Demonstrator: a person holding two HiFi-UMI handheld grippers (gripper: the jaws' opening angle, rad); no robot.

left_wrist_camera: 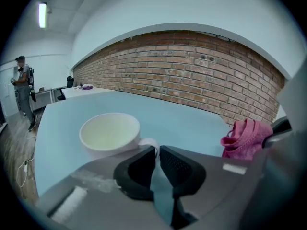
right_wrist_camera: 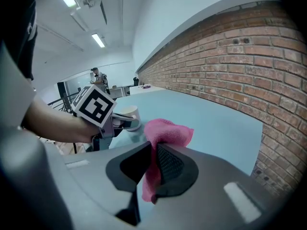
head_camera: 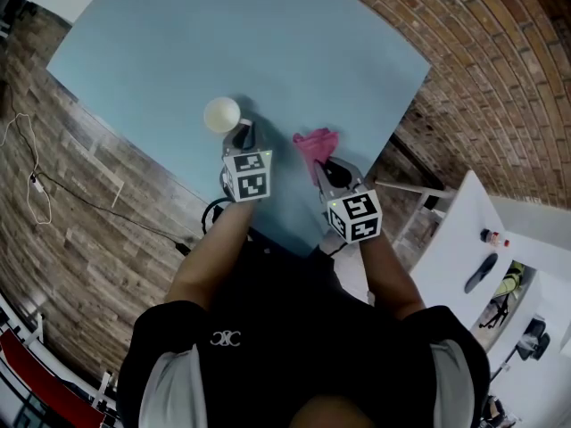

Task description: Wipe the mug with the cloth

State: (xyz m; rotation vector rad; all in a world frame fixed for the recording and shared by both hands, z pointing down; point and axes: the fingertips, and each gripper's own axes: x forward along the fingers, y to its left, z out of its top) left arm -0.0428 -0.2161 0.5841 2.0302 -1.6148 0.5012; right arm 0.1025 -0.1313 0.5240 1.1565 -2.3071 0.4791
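Nearest us, low in the right gripper view, our right gripper (right_wrist_camera: 154,146) is clamped on a fold of the pink cloth (right_wrist_camera: 169,131), and the loose bunch above the jaws is what we should wipe with. Further out, low centre in the left gripper view, our left gripper (left_wrist_camera: 157,148) is pinched shut on the handle (left_wrist_camera: 150,142) of the white mug (left_wrist_camera: 109,134), which stands upright on the blue table (left_wrist_camera: 192,119). That hold looks slight, so we should bring the cloth over gently and press lightly on the rim.
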